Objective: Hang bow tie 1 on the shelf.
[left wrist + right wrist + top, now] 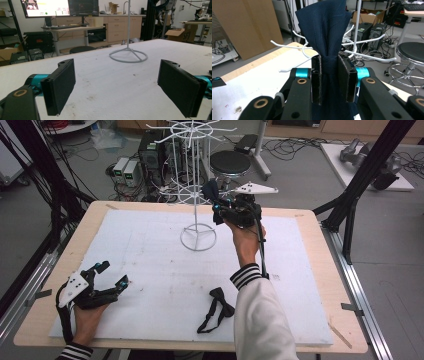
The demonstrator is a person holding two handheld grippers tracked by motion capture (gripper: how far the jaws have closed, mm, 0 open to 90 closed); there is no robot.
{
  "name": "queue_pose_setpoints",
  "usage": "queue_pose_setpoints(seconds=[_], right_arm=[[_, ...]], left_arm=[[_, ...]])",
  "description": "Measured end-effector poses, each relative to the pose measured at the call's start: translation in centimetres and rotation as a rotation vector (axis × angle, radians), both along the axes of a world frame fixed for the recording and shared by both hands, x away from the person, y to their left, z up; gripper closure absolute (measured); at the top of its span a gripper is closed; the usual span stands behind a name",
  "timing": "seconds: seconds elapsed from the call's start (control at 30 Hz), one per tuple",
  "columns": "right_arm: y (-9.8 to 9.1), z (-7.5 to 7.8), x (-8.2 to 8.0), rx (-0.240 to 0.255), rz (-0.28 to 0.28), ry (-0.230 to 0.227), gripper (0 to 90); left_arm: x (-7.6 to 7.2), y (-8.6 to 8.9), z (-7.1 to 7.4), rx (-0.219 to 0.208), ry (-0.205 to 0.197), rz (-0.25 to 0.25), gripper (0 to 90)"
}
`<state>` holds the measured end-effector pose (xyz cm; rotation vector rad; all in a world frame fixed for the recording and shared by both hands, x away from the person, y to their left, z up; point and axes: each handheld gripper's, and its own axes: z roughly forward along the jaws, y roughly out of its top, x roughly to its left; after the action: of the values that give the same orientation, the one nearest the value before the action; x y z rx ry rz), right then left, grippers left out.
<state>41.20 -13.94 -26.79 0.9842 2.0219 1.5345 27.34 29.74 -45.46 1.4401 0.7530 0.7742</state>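
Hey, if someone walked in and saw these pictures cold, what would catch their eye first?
Probably the right gripper, raised over the far side of the table and shut on a dark blue bow tie right beside the white wire rack. Next, the black bow tie lying flat on the white mat near the person's edge. The left gripper rests at the near left corner, jaws wide open.

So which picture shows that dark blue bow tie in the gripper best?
The right gripper view: the navy bow tie stands close up, pinched at its knot by the right gripper. The high view shows it small and dark beside the white rack.
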Motion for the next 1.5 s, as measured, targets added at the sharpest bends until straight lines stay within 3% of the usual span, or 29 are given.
queue_pose_setpoints(seconds=[1.1,1.5], right_arm=[[1.2,-0.6,1.1,0.006,0.001,0.016,74.5],[1.4,-0.7,1.3,-0.024,0.006,0.011,74.1]], left_arm=[[0.0,0.0,0.0,-0.004,-0.002,0.001,15.2],[0.0,0.0,0.0,-0.004,-0.002,0.001,15.2]])
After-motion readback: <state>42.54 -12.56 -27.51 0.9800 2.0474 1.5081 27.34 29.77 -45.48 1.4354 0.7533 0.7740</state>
